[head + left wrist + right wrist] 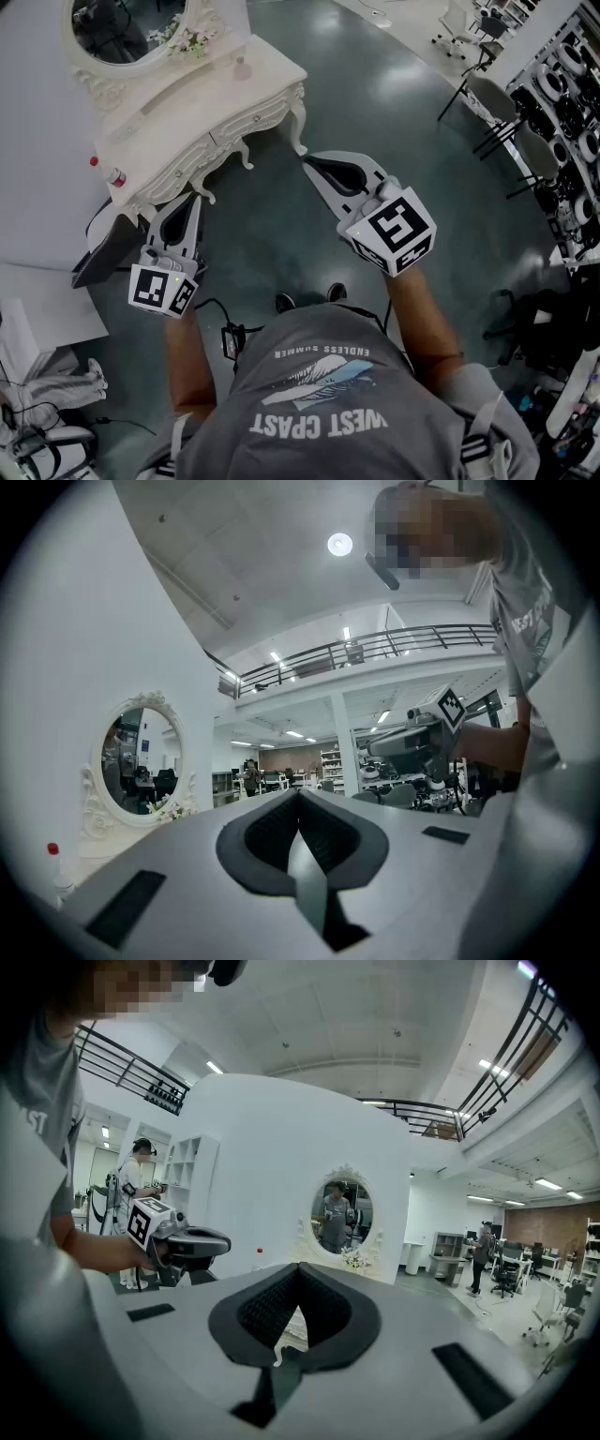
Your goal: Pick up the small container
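A white vanity table [187, 108] stands ahead of me on the grey floor. Near its left end a small clear bottle with a red cap [115, 176] rests on the top; the same bottle [58, 869] shows low at the left in the left gripper view. A small pale bottle [242, 67] stands nearer the mirror. My left gripper [193, 199] hovers in front of the table's left part, jaws shut and empty [298, 792]. My right gripper [308, 161] is held off the table's right corner, also shut with nothing in it [298, 1267].
An oval mirror [127, 28] with a small bunch of flowers [190, 39] sits at the back of the vanity. A dark flat panel [103, 251] leans below its left end. Cables [230, 333] lie on the floor by my feet. Chairs [487, 98] stand at the upper right.
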The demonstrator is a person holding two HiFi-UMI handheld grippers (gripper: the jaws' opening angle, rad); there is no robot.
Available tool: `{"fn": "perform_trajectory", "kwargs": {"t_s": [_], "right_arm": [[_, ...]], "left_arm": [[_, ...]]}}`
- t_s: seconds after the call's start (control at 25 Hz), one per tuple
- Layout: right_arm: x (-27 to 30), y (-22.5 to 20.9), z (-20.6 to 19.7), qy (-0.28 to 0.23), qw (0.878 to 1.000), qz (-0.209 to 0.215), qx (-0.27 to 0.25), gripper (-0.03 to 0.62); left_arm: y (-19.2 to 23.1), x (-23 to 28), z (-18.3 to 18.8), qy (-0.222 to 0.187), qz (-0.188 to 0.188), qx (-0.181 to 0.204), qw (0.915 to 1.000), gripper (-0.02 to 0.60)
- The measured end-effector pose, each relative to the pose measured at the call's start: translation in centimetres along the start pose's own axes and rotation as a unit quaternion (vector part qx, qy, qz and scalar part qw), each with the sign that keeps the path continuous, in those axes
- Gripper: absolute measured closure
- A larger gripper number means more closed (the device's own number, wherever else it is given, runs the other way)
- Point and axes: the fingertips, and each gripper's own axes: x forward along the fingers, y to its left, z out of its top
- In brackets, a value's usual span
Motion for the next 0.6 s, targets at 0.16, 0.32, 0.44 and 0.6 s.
{"fn": "perform_trajectory", "kwargs": {"t_s": [0.16, 0.32, 0.44, 0.6], "right_arm": [[0.8, 0.1, -0.2, 0.002, 1.0, -0.001, 0.002, 0.569], [1.7, 0.2, -0.2, 0.006, 1.0, -0.007, 0.001, 0.568], [2.4, 0.3, -0.3, 0.009, 1.0, -0.012, 0.0, 0.569], [3.8, 0.3, -0.5, 0.015, 1.0, -0.013, 0.004, 0.568]], "left_arm": [[0.7, 0.2, -0.4, 0.001, -0.003, -0.002, 1.0, 0.565], [1.6, 0.4, -0.6, -0.001, -0.011, -0.004, 0.9999, 0.565], [2.2, 0.5, -0.8, -0.003, -0.016, -0.006, 0.9998, 0.565], [3.6, 0.9, -1.5, -0.004, -0.022, -0.014, 0.9996, 0.565]]}}
